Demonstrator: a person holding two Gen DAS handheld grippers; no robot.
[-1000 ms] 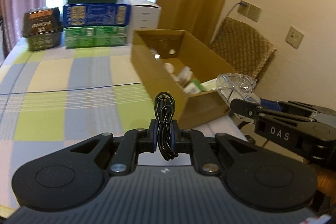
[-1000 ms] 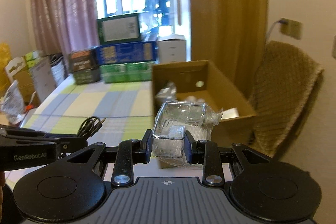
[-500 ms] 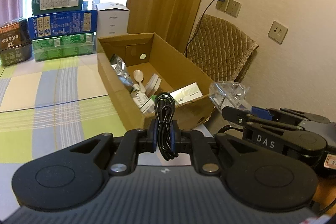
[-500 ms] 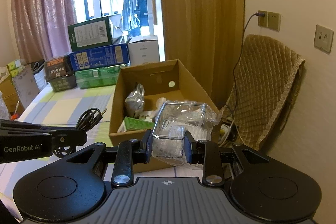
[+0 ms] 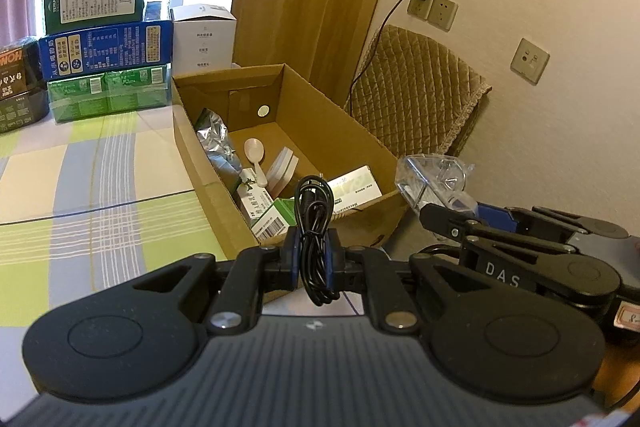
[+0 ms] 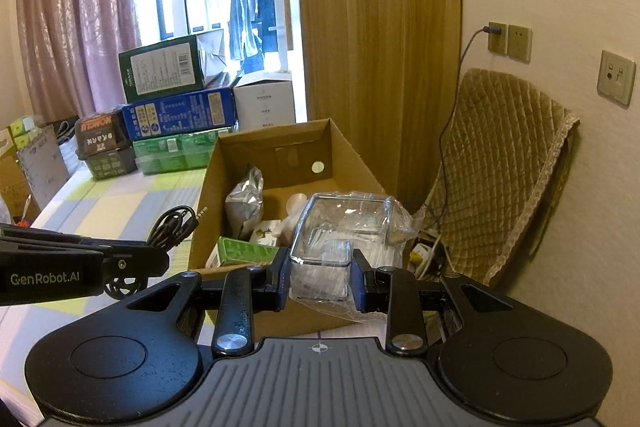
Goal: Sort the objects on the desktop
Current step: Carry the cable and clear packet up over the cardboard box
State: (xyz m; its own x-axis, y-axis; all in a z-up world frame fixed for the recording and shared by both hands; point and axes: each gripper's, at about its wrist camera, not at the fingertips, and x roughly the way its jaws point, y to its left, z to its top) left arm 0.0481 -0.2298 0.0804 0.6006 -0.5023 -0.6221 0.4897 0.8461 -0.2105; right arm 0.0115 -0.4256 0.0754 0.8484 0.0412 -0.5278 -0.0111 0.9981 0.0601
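Note:
My left gripper [image 5: 312,263] is shut on a coiled black audio cable [image 5: 314,223], held just in front of the near end of an open cardboard box [image 5: 344,123]. The cable [image 6: 174,225] and left gripper [image 6: 120,263] also show at the left of the right wrist view. My right gripper [image 6: 320,277] is shut on a clear plastic box in a crinkled wrapper [image 6: 344,239], held over the near right corner of the cardboard box [image 6: 276,147]. That clear box [image 5: 434,173] appears at the right in the left wrist view, above the right gripper [image 5: 448,217].
The cardboard box holds a silver foil pouch [image 5: 216,143], a white spoon [image 5: 256,155] and several small cartons [image 5: 352,189]. Stacked boxes [image 5: 106,55] stand at the far end of the checked tablecloth [image 5: 92,187]. A quilted chair [image 6: 504,163] sits by the wall with sockets [image 6: 508,41].
Both grippers have moved forward and to the right toward the cardboard box, which now looms larger with its contents visible. Each keeps its hold.

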